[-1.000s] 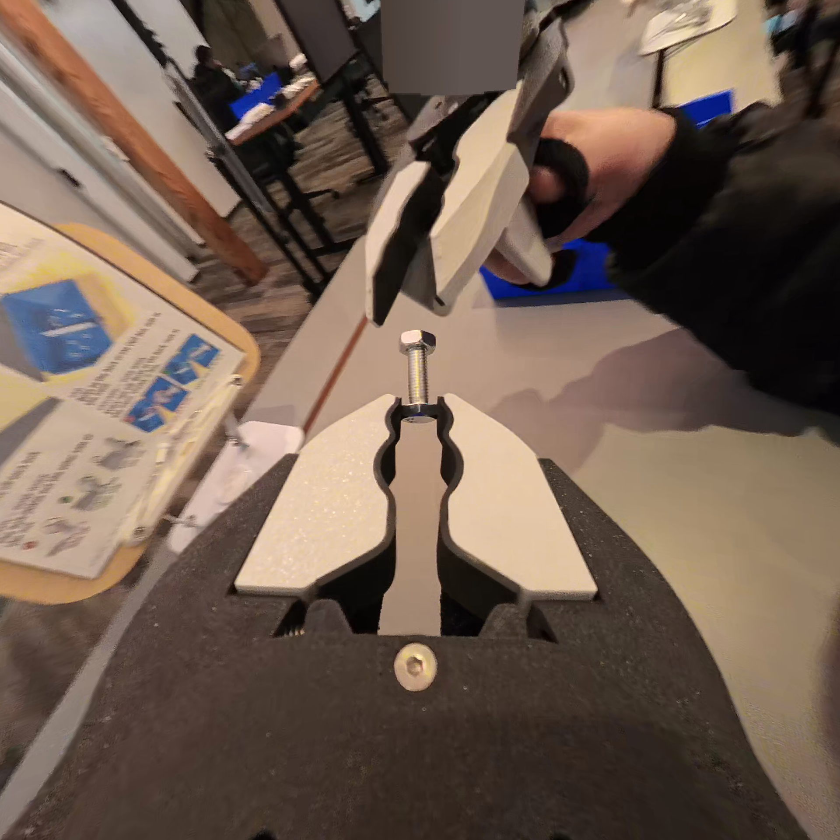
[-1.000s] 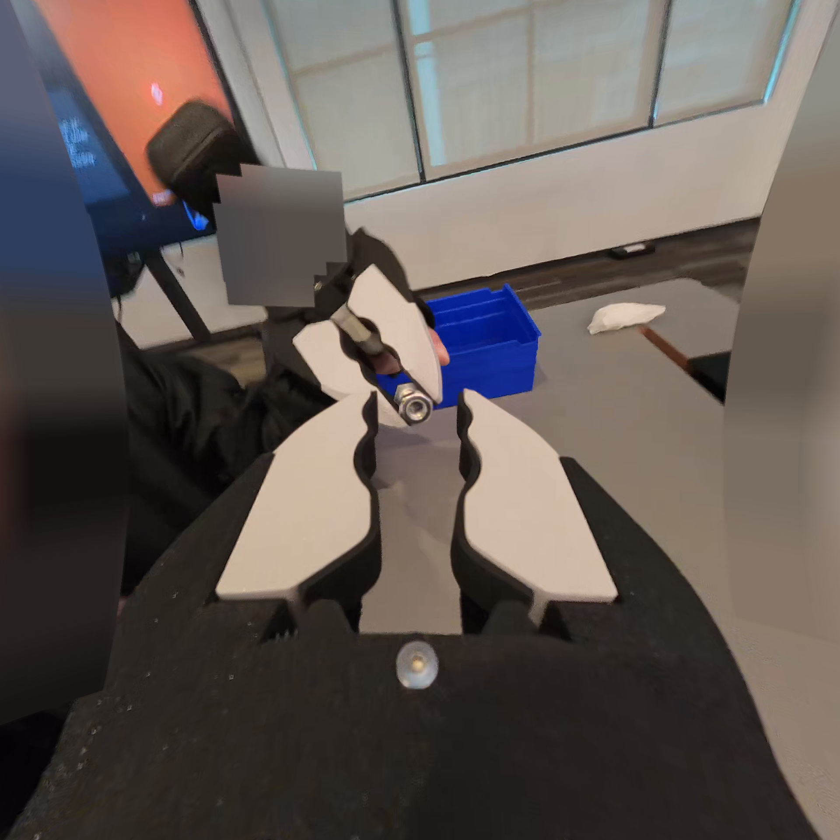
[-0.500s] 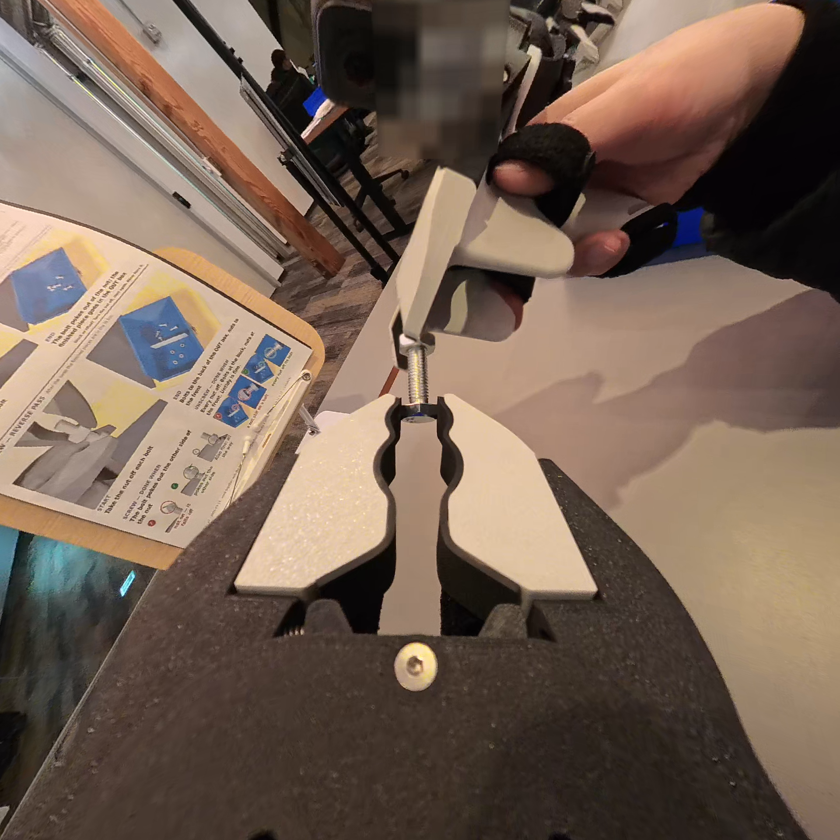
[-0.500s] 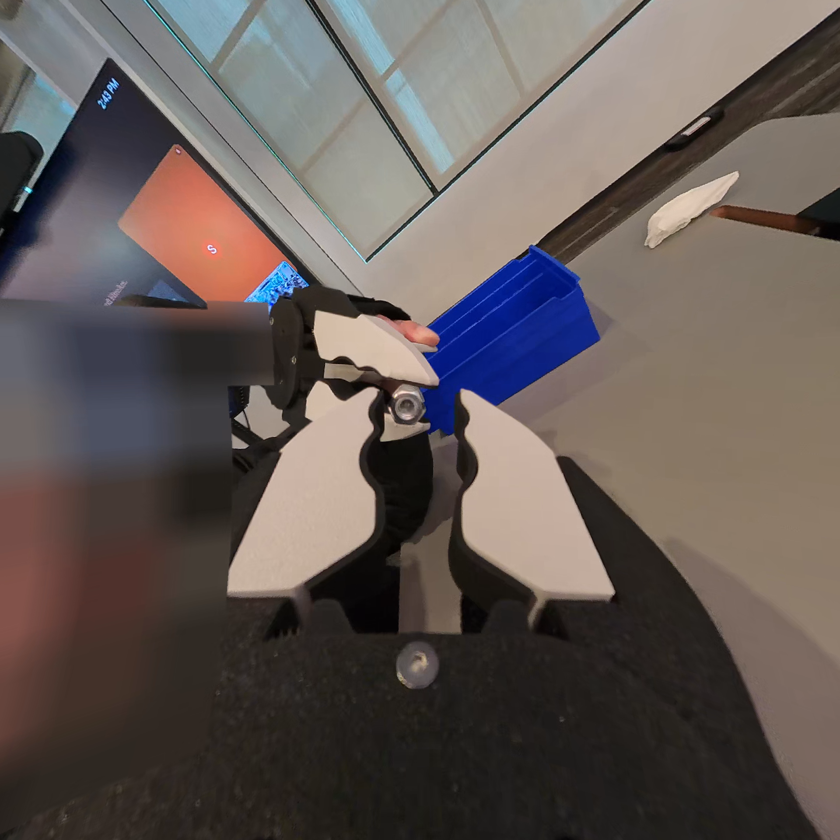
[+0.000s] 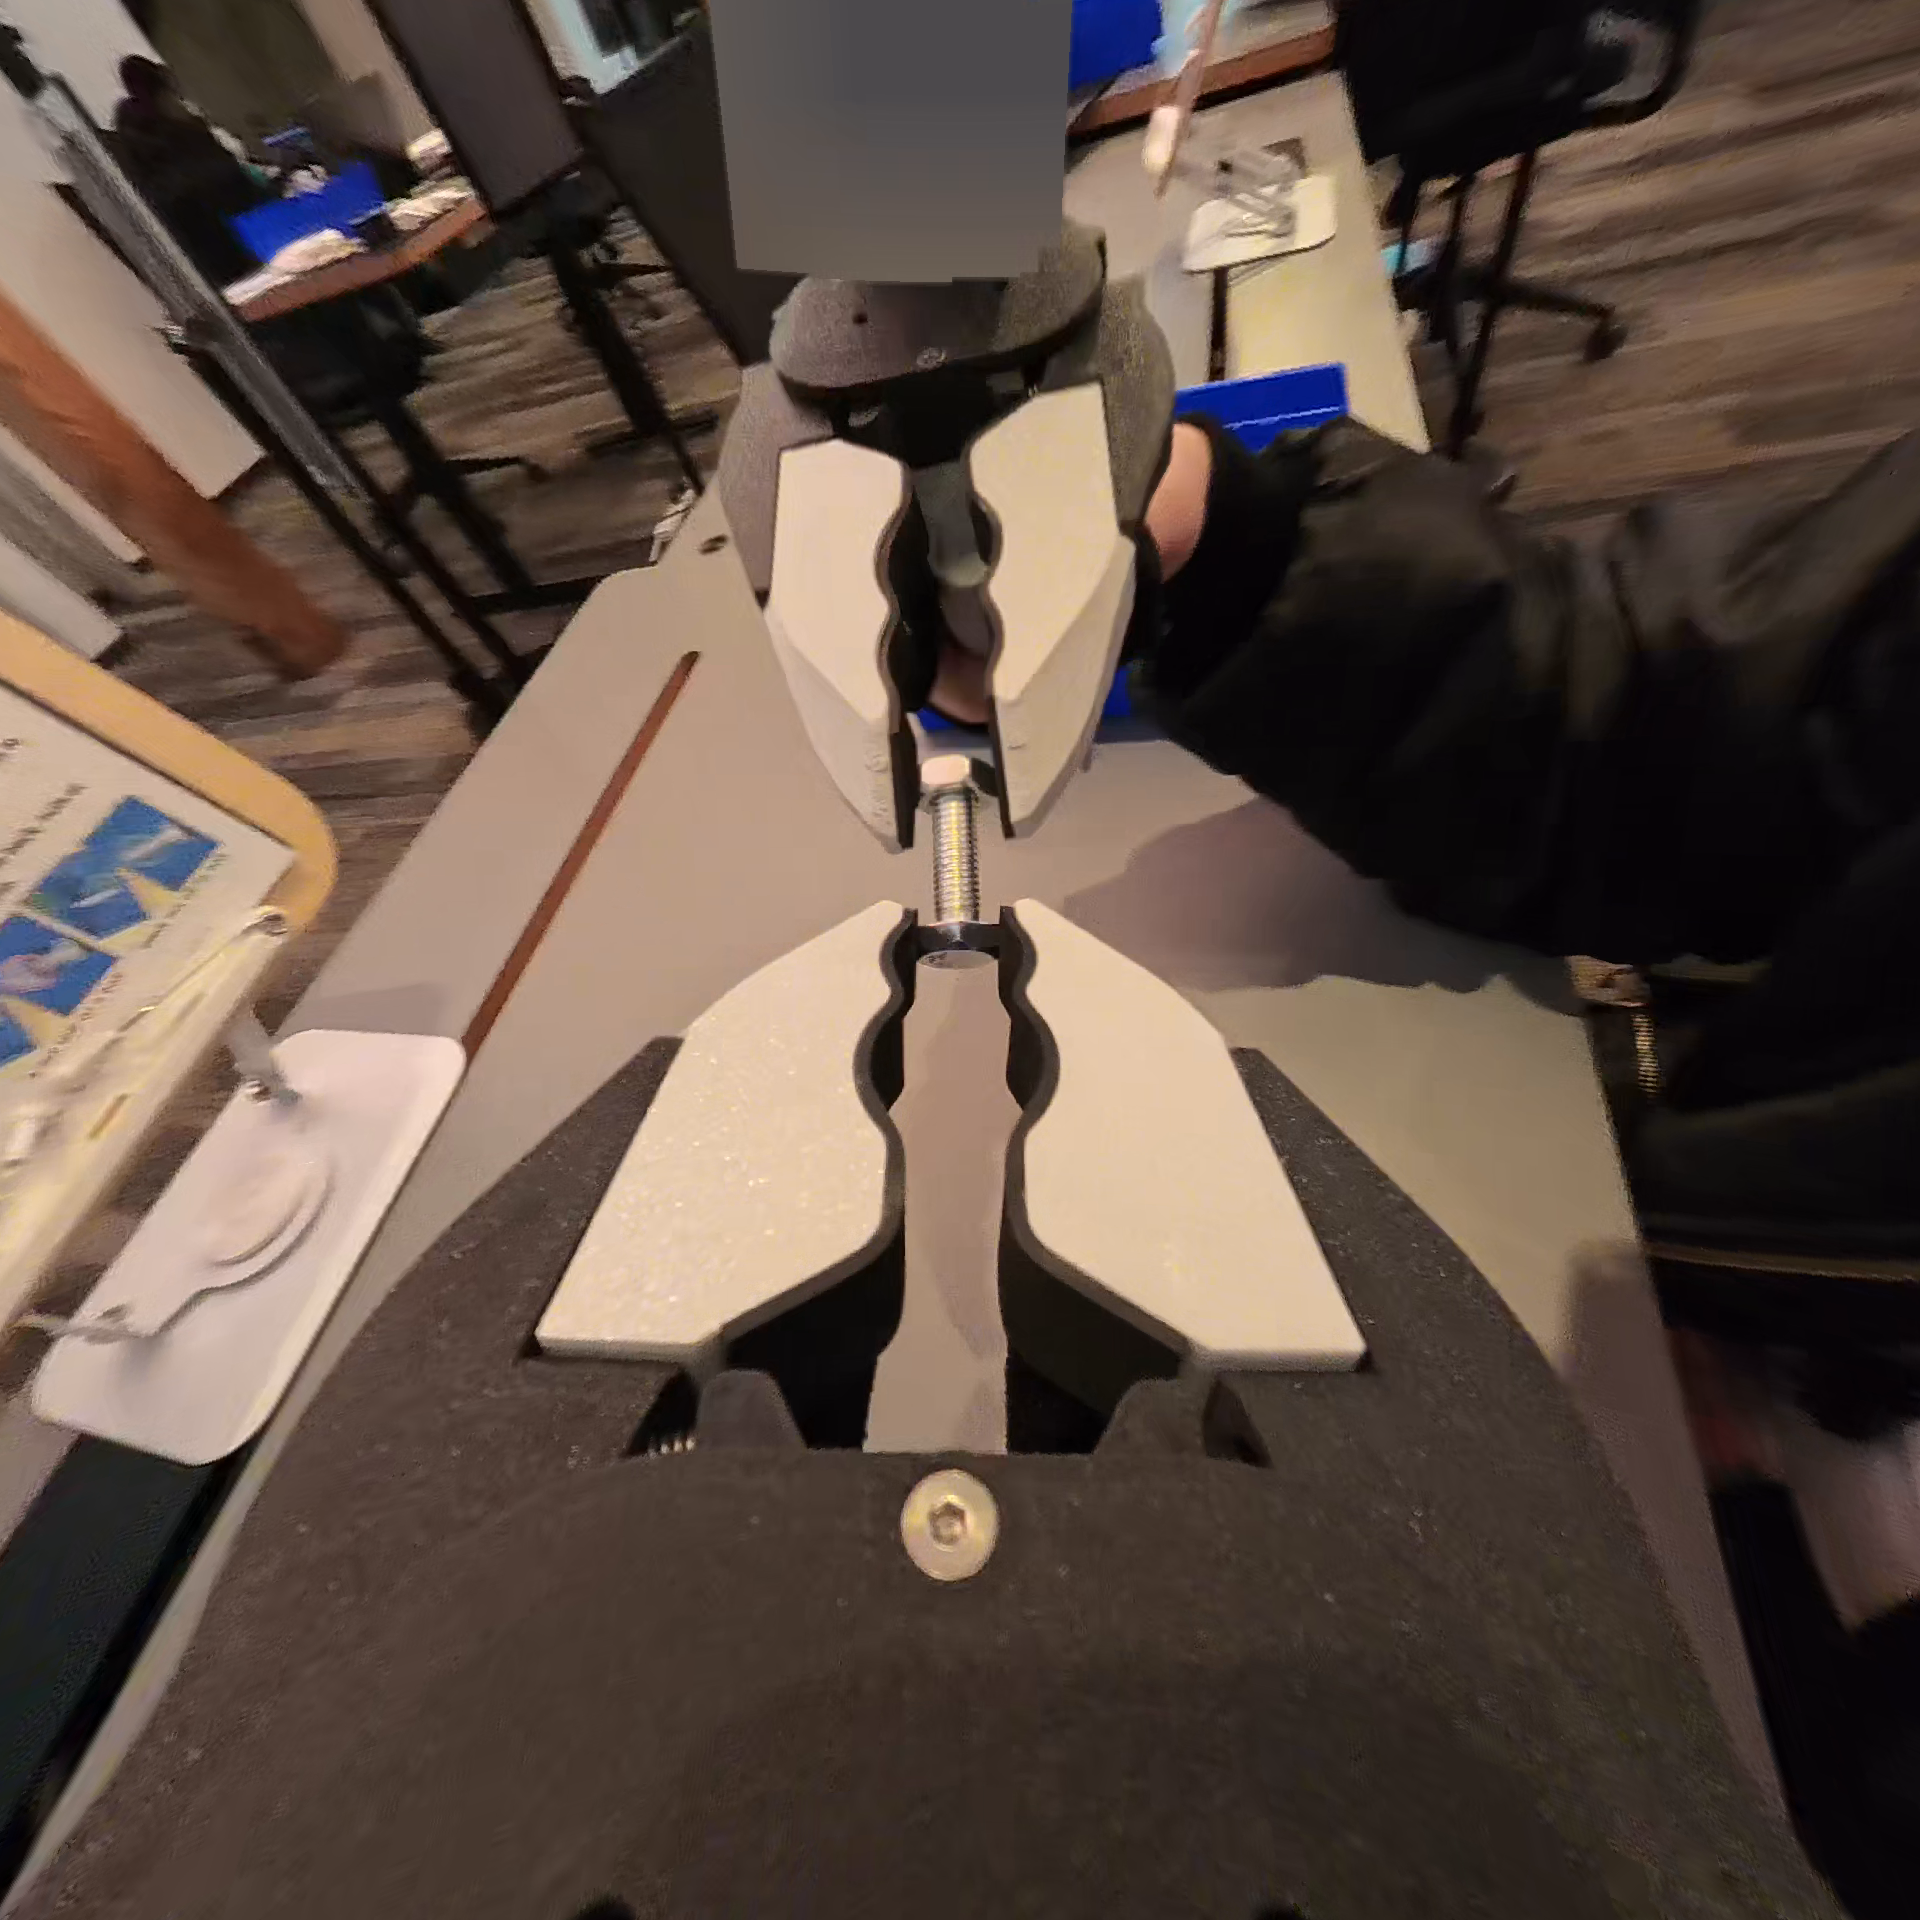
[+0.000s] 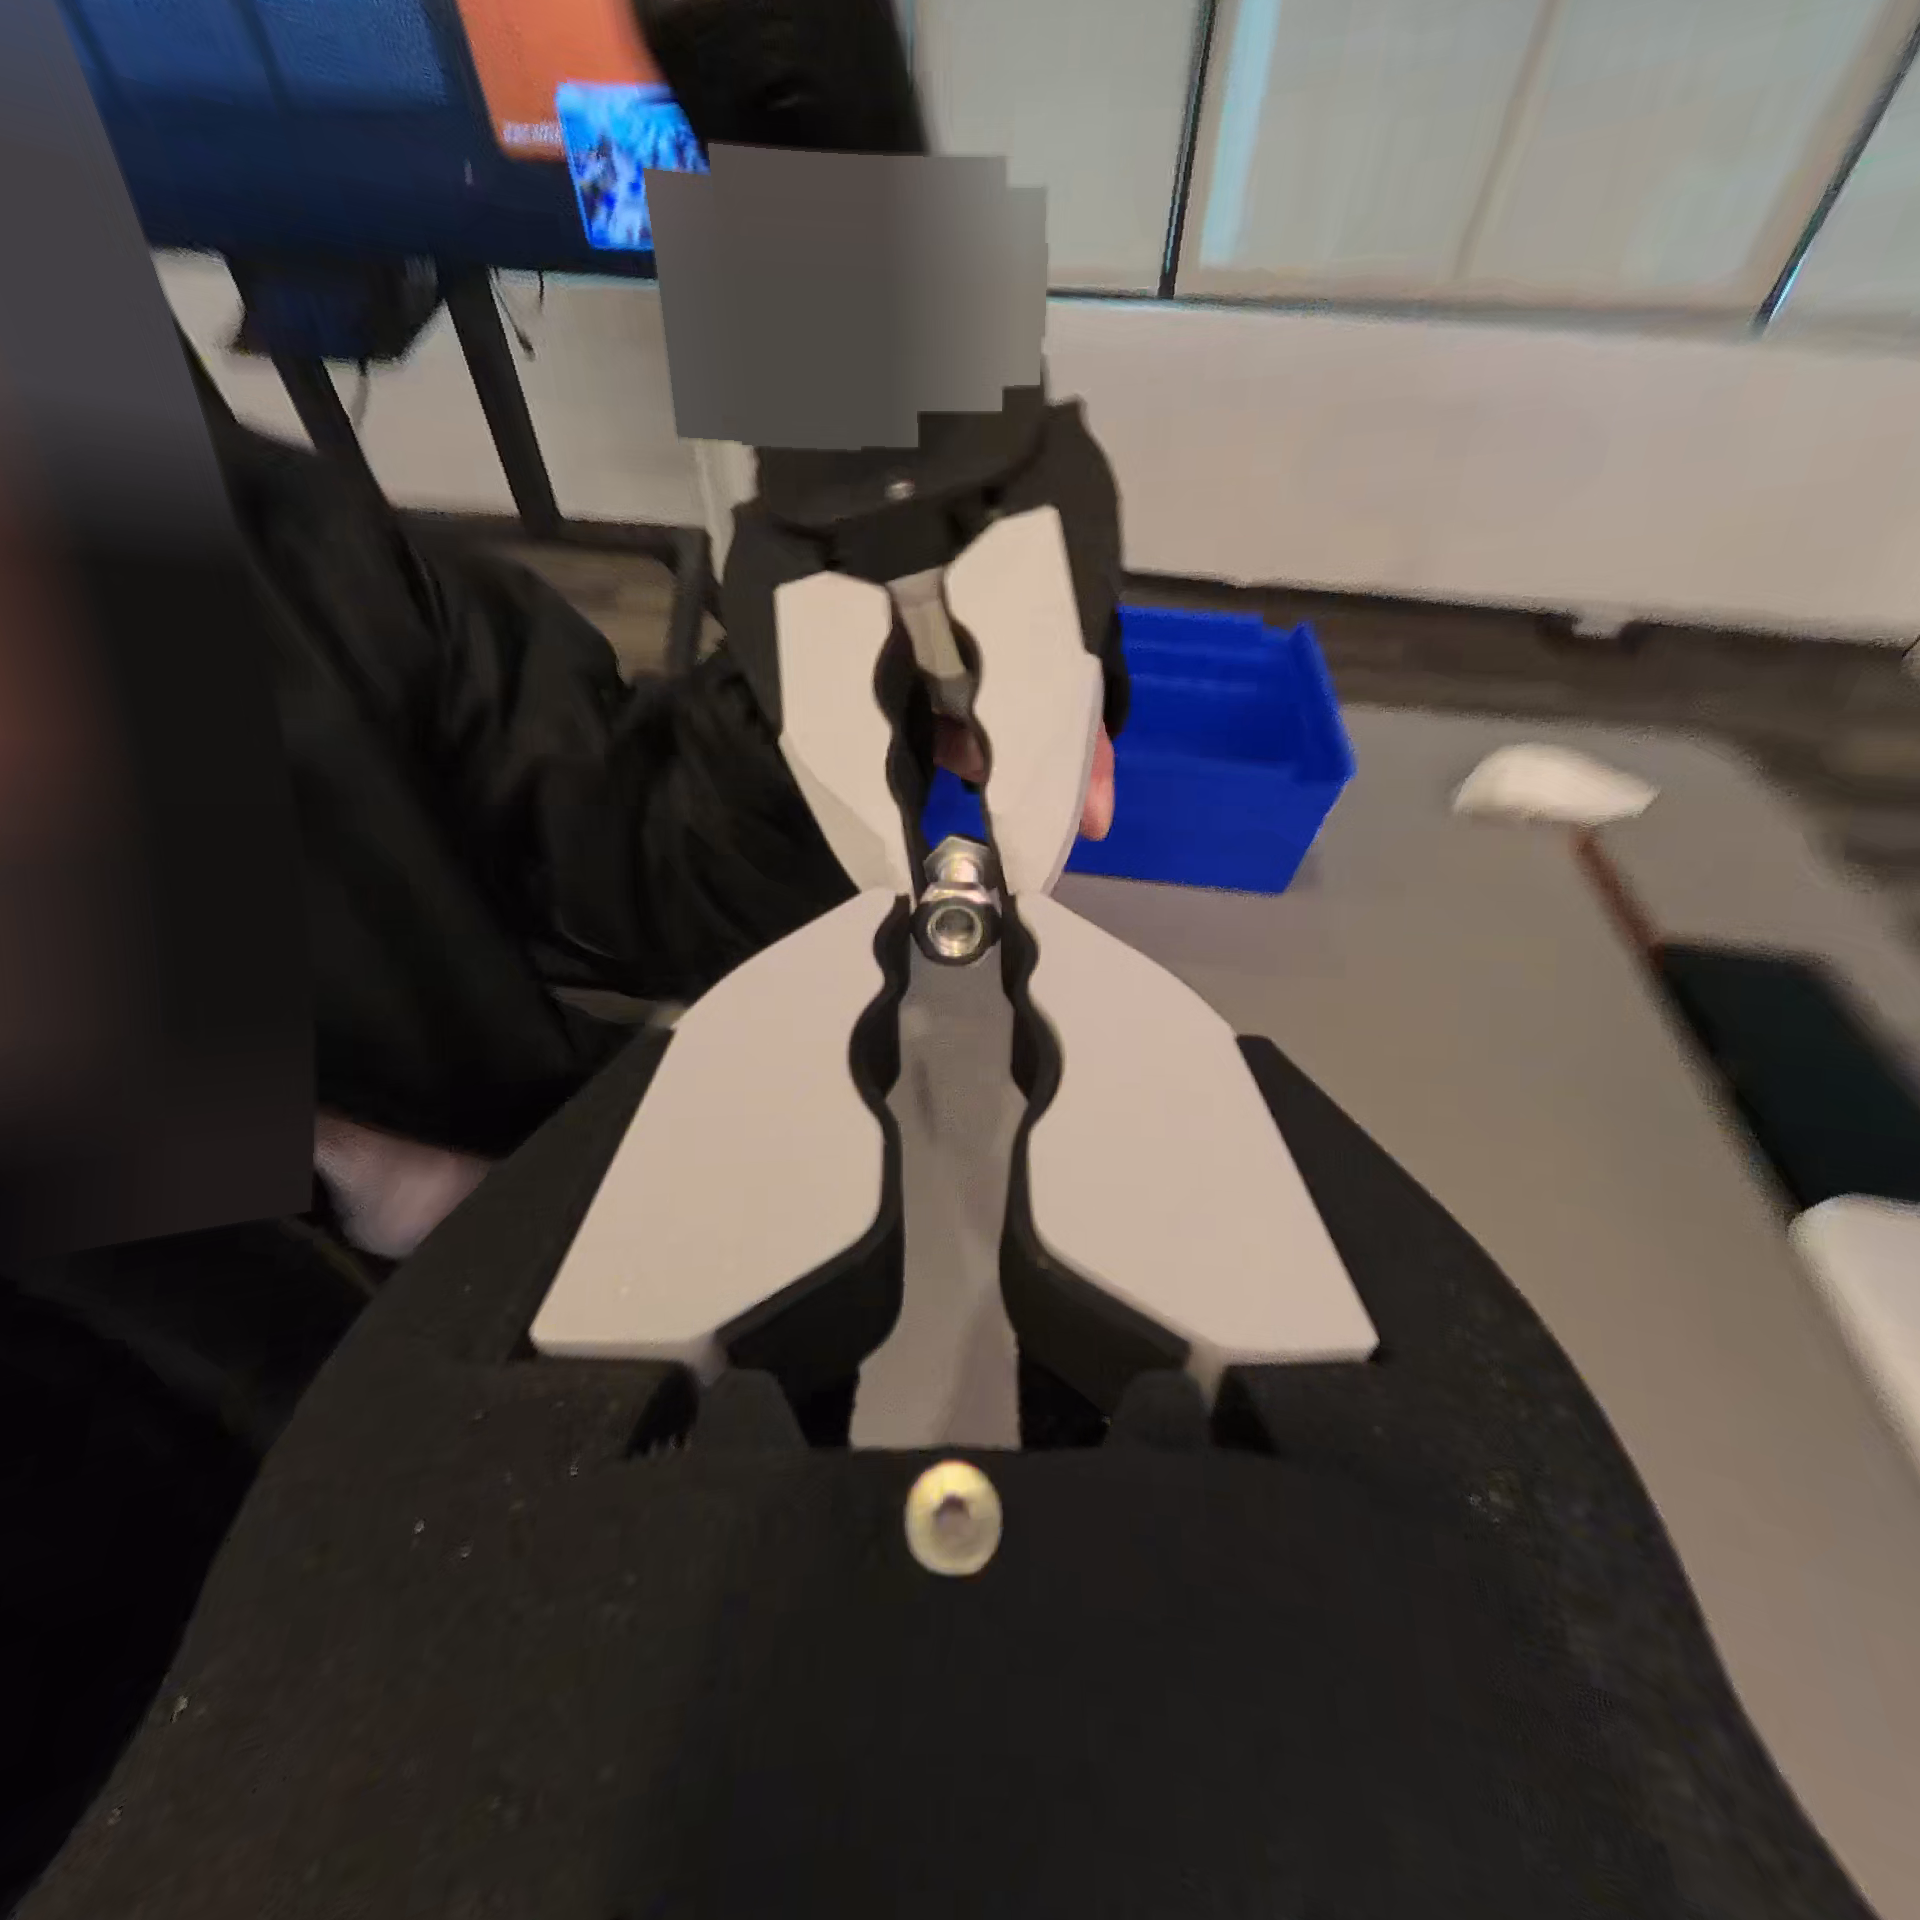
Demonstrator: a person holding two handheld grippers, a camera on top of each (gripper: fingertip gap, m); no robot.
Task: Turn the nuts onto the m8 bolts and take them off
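While the left gripper (image 5: 957, 920) clamped the bolt (image 5: 956, 871) by one end, the right gripper (image 6: 953, 914) gripped the nut (image 6: 954, 928) at the other, above the table (image 5: 1299, 997). Turning well would require both axes aligned and firm pads throughout.

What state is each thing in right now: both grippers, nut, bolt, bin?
Left gripper: shut on the nut, pads pressing its flats.
Right gripper: closed around the bolt's head end.
Nut: on the bolt's near end, clamped.
Bolt: in the air, spanning the two grippers, thread exposed between them.
Blue bin: upright on the table, open-topped; contents not visible.
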